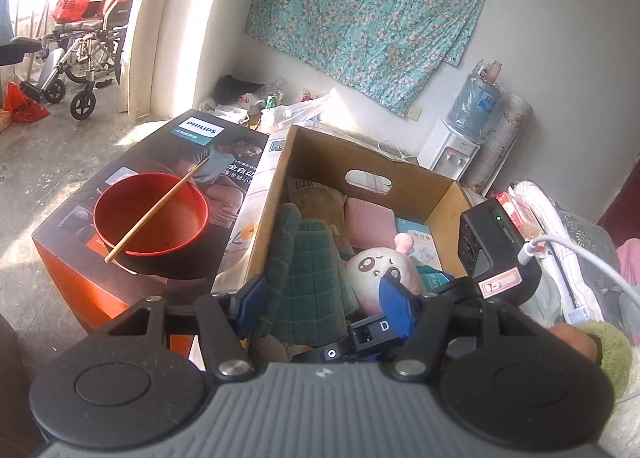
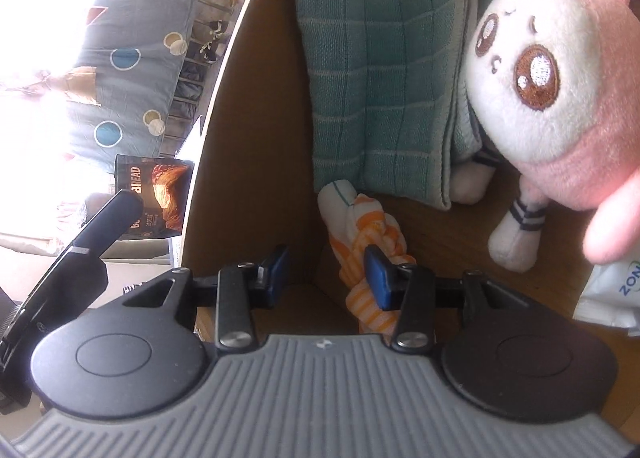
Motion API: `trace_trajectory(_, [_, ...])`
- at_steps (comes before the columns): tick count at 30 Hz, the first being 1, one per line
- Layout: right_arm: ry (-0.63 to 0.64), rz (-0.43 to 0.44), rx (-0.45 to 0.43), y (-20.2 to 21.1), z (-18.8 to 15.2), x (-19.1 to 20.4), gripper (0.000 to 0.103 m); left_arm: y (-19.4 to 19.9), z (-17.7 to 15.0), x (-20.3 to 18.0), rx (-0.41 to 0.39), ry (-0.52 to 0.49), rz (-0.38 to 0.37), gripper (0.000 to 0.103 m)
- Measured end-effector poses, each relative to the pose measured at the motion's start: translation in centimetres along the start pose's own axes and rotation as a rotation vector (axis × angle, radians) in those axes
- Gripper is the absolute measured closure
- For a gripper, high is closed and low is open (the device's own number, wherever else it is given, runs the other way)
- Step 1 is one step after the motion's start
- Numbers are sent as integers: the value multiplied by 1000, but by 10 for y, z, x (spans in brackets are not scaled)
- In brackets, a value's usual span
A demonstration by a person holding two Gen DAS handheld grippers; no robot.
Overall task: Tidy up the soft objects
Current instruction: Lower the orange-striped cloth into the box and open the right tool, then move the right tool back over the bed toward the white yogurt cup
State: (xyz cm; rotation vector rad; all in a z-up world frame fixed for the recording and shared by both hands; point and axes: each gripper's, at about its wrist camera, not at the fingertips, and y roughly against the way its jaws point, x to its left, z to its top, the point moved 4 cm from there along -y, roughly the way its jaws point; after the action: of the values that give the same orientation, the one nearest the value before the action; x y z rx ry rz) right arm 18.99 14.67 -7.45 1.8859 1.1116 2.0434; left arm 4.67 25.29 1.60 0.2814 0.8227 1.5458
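Inside brown cardboard box point(image 2: 248, 162), right gripper point(image 2: 326, 272) gaping, empty, beside orange-striped white cloth point(image 2: 368, 242) at six o'clock; left gripper point(image 1: 320, 294) open, empty, hovering above.

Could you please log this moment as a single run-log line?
left gripper: open, above cardboard box | right gripper: open, inside box by orange striped cloth | green towel, plush toy: in box

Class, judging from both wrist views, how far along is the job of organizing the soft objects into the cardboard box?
Done: the green towel, plush toy and pink sponge already lie in the cardboard box. In hand: nothing gripped; the right gripper is open over the orange-striped cloth on the box floor, and the left gripper hovers open. Left: cannot tell.
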Motion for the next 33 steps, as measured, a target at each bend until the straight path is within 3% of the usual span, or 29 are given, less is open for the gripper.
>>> trace_trajectory(5, [-57, 27, -32, 5, 4, -9, 60, -1, -2, -3, -1, 16, -4, 37])
trace_trajectory(11, [-97, 103, -185, 38, -5, -23, 58, 2, -3, -15, -11, 1, -24, 31])
trace_trajectory(17, [-109, 192, -399, 107, -38, -32, 57, 0, -1, -43, -10, -39, -62, 28])
trace_trajectory(23, [-148, 227, -652, 188, -97, -60, 55, -10, -8, -93, 9, -101, -143, 27])
trace_trajectory(28, [-205, 170, -853, 240, -156, -96, 54, -25, -18, -144, 52, -175, -223, 27])
trace_trajectory(32, [-239, 4, -996, 276, -199, -128, 53, -42, -22, -193, 86, -250, -278, 27])
trace_trajectory(33, [-240, -74, -1028, 286, -208, -138, 53, -47, -22, -205, 94, -265, -296, 27])
